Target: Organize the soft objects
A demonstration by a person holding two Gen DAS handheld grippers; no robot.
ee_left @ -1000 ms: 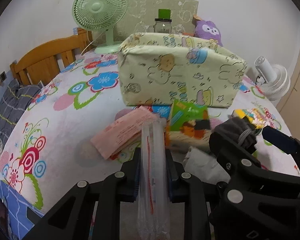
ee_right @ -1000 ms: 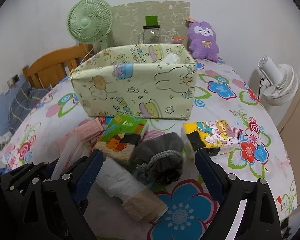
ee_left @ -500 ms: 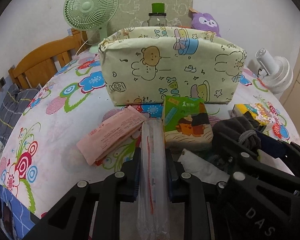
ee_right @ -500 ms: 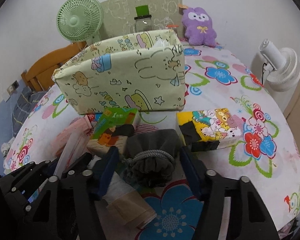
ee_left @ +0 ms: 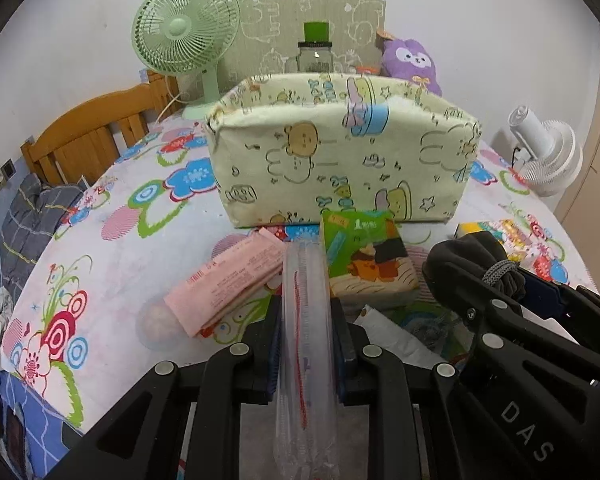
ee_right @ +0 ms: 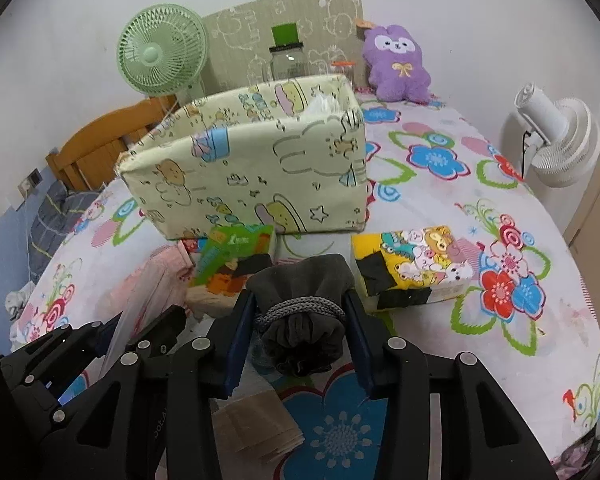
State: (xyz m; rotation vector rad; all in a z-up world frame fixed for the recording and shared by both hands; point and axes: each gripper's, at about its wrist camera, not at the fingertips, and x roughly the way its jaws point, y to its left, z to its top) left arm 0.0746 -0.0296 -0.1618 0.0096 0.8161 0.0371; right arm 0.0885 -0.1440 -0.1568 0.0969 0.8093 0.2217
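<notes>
Grey pouch point(ee_right: 300, 292) btwn closing right gripper point(ee_right: 298, 320) fingers; left gripper point(ee_left: 306, 320) clenched on clear bag point(ee_left: 305, 312).

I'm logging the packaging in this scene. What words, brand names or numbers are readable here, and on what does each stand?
"DAS" on the black body of the right gripper, seen from the left wrist view.
A large "1" on the green tissue pack; the characters beside it are too blurred to read.
Print on the pink pack: too small to read.
Lettering on the left gripper body: too faint.
</notes>
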